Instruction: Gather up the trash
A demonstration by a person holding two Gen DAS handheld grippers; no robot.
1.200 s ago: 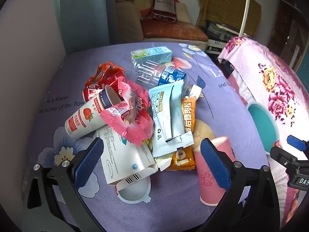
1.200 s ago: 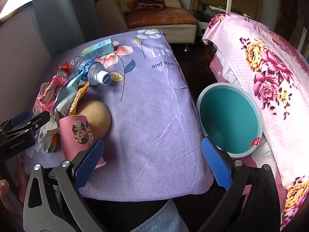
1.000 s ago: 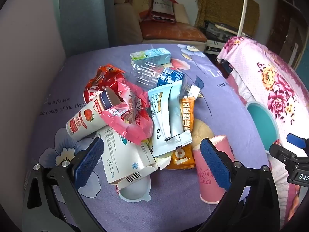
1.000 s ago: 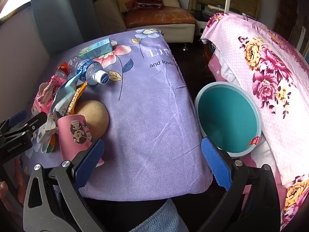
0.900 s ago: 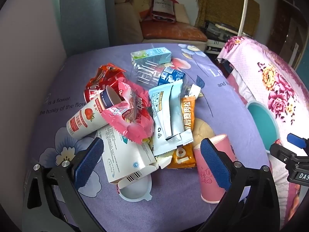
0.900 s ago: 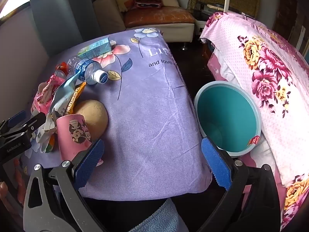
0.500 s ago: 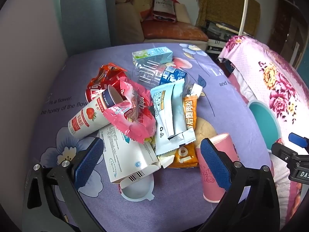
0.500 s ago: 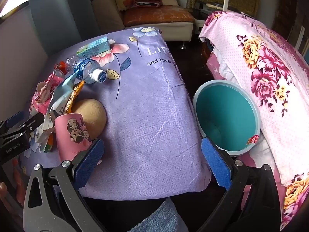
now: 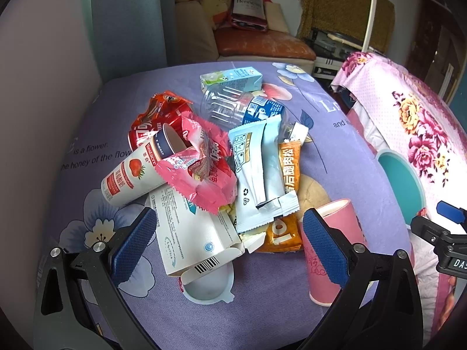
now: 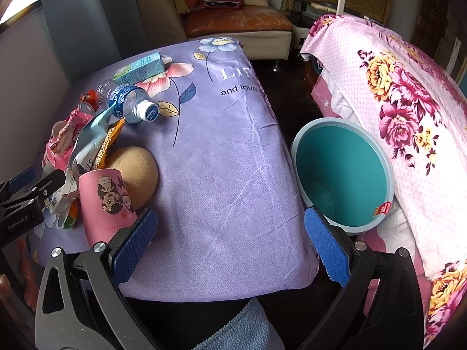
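Little has moved since the earlier frames: both views have crept slightly nearer the trash, and the pile lies as it did.

Filling most of both views is the purple flowered cloth (image 10: 227, 175) over the table. At right of the right wrist view a pink floral blanket (image 10: 408, 110) slopes down, and against it, off the table's right edge, the teal bin (image 10: 341, 175) tilts with its open mouth toward the camera.

The trash heap sits centre-left in the left wrist view. A white carton (image 9: 189, 233) lies at the bottom of the pile, with a strawberry cup (image 9: 131, 175) on its side above left and a pink wrapper (image 9: 201, 172) draped over both. A light blue packet (image 9: 256, 172) lies right of centre, an orange packet (image 9: 289, 172) beside it, a clear bottle (image 9: 233, 105) behind, and a small milk box (image 9: 230, 78) farthest back. A pink paper cup (image 10: 105, 204) stands upside down at lower left of the right wrist view, just beside a tan round lump (image 10: 137, 169).

The left gripper (image 9: 227, 245) hangs over the near edge of the pile, jaws spread wide, holding nothing. The right gripper (image 10: 230, 245) is likewise spread wide and empty above the bare cloth, its left pad near the pink cup.
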